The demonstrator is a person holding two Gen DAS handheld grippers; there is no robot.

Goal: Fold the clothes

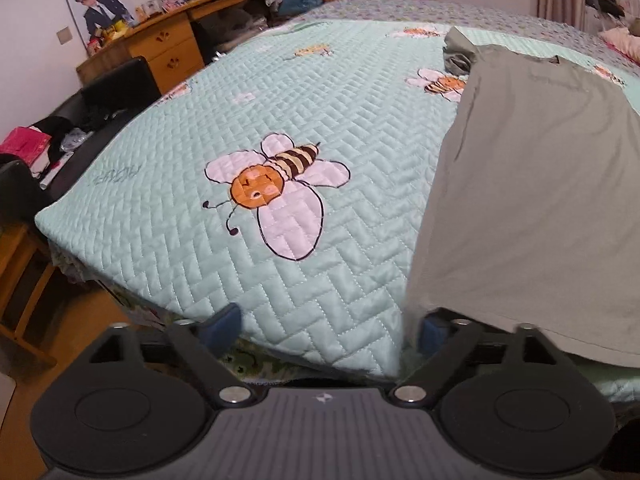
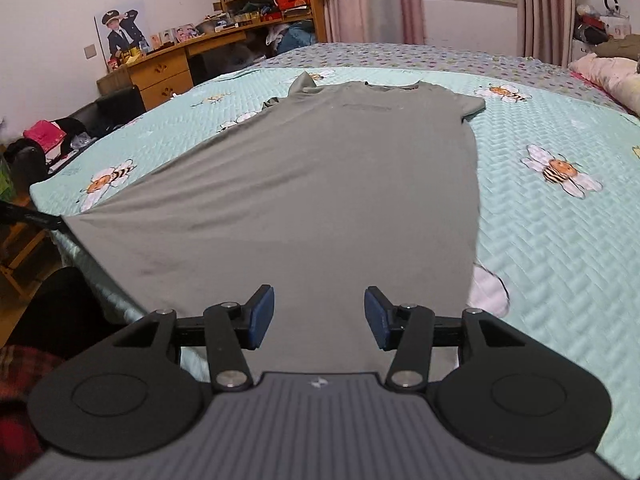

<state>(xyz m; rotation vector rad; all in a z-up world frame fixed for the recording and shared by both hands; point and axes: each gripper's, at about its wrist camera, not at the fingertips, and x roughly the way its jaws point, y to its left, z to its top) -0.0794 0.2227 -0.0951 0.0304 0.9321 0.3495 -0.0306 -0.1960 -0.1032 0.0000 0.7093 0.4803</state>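
Lying flat on the mint bee-print quilt [image 2: 560, 240]: a grey-green T-shirt [image 2: 320, 184], collar toward the far side, hem hanging over the near bed edge. Showing the whole garment only from the right wrist, both sleeves included, with the right gripper [image 2: 319, 316] hovering over the hem, jaws partly spread and pinching nothing. Showing just the shirt's left side [image 1: 540, 200] from the left wrist, beside a large bee motif [image 1: 276, 192]; left gripper [image 1: 330, 326] spread wide over the quilt's edge, its right pad [image 1: 434, 330] sitting by the shirt's lower corner, gripping nothing. Standing behind: a wooden desk [image 1: 168, 48].
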